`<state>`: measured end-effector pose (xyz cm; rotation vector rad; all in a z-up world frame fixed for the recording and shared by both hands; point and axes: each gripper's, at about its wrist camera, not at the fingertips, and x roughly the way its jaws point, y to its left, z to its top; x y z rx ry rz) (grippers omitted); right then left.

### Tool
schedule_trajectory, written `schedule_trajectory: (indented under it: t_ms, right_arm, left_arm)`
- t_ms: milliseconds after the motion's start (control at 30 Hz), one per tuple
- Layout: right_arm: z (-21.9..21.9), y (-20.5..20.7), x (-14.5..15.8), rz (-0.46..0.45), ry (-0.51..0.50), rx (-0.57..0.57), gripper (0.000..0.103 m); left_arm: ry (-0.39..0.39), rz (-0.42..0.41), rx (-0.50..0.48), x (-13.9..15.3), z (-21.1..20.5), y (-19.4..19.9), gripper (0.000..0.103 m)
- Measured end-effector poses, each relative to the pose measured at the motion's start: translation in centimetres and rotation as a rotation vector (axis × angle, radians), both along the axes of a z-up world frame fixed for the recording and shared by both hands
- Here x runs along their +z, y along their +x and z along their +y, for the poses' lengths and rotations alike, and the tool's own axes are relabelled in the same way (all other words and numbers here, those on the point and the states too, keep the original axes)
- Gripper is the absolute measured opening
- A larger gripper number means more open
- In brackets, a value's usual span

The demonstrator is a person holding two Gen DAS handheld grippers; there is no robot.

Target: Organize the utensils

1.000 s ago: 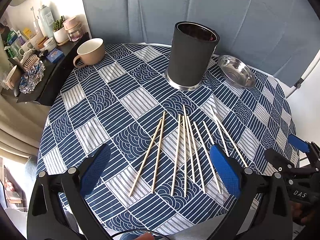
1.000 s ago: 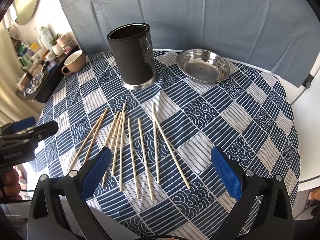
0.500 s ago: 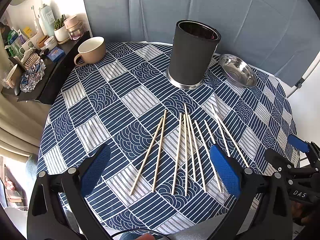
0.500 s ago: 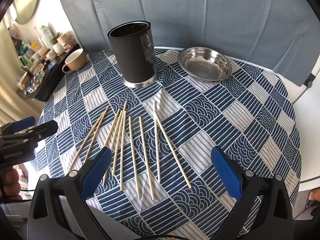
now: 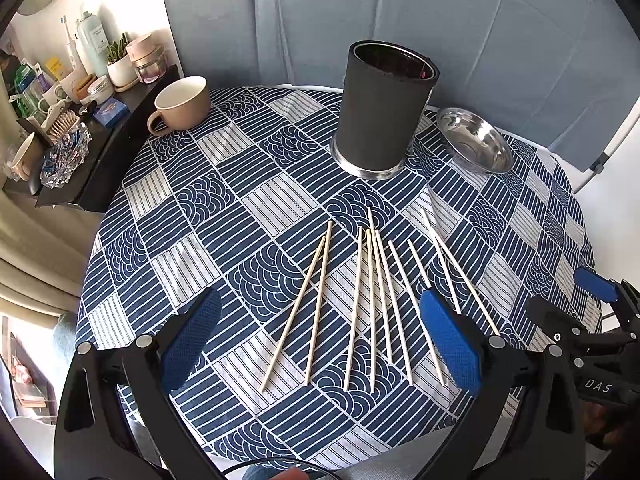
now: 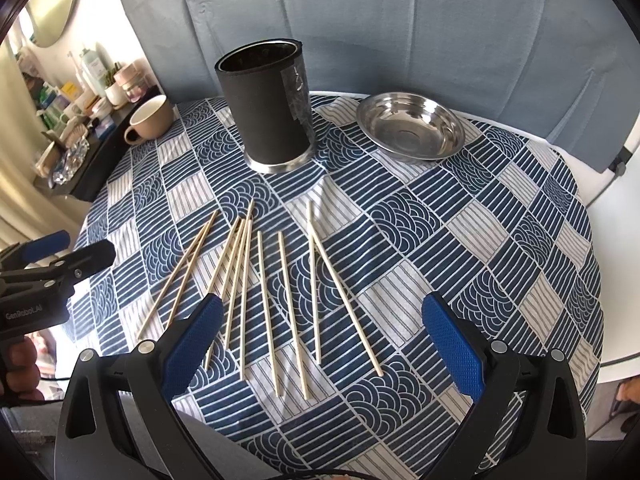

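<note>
- Left hand-held gripper (image 5: pixel 320 344) and right hand-held gripper (image 6: pixel 320 344) both hover with jaws wide, holding nothing; no pick-up has begun, by my reading.
- On the right tool's body, seen from the left wrist, "DAS" can be read; the left tool reads "GenRobot.AI".
- The chopsticks (image 6: pixel 280 288) lie fanned loose on the bench (image 6: pixel 500 240), just ahead.
- Next move likely: close on one stick, low and flat.
- Beyond stands the black holder (image 6: pixel 268 108), apparently empty, then a steel dish (image 6: pixel 412 128) and mug (image 6: pixel 152 120).

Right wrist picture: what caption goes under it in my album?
Open right gripper above chopsticks near black holder.
</note>
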<state>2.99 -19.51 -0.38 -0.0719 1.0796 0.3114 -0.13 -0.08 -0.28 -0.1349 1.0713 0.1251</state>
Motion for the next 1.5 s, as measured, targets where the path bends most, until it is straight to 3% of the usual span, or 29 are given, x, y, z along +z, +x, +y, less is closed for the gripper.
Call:
schedule_trajectory:
  t_ms: [667,967,1300,1500]
  right_arm:
    - [0.2,0.6,-0.6,0.03,-0.005,-0.002,0.095]
    - [0.1,1.3,-1.6,0.084,0.009,-0.017,0.095]
    - [0.8,3.1,-4.4,0.212,0.012,0.017,0.095]
    - [1.6,4.3,-6.2,0.242,-0.044,0.09,0.094]
  left_arm:
    - [-0.004,0.031,-0.007,-0.7,0.0,0.7,0.097]
    - [-0.004,0.075,-0.017,-1.6,0.3,1.3,0.097]
    - [-0.023,0.179,-0.003,-4.5,2.3,2.9,0.097]
    - [0.046,0.234,-0.056,-7.3,2.8,3.9,0.097]
